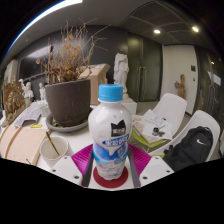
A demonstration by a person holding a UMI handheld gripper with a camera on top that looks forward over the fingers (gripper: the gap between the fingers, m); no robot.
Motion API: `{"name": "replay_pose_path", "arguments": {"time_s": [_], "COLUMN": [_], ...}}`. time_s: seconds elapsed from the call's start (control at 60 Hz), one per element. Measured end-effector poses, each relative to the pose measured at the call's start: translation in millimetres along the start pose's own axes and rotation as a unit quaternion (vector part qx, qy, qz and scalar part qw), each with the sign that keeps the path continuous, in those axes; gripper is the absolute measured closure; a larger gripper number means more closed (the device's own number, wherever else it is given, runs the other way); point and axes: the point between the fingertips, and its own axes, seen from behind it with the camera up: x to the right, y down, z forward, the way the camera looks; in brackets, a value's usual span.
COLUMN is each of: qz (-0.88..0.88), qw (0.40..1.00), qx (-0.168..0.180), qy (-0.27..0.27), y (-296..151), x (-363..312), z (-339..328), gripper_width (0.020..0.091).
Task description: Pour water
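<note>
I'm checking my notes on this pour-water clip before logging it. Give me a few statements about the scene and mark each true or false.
1. The bottle has a blue cap. True.
2. The bottle lies on its side. False: it stands upright between the gripper fingers.
3. A potted plant with dry brown stems stands beyond the bottle. True.
4. The cup beside the fingers is black. False: it is white.
5. A black bag rests on the white chair. True.
</note>
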Motion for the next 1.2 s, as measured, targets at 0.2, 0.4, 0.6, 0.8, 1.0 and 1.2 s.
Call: {"name": "replay_pose_path", "arguments": {"time_s": [0.2,0.4,0.6,0.8,1.0,1.2], "qz": [0.010,0.010,-0.021,-0.054,-0.062,-0.049], "qw": [0.999,0.999,0.997,0.997,0.997,0.998], "qx": [-0.031,-0.041,-0.052,-0.043,-0.038,-0.040], "qy": [0.027,0.031,0.049,0.041,0.025,0.027], "y": [-10,-37,-51,-51,-42,-38], "x": [5,-20,-54,-95,-126,-132], "z": [-29,-112,-227,-319,-361,-379], "gripper_width": [0.0243,0.0250,0.0249,0.0247,0.0250,0.0251]}}
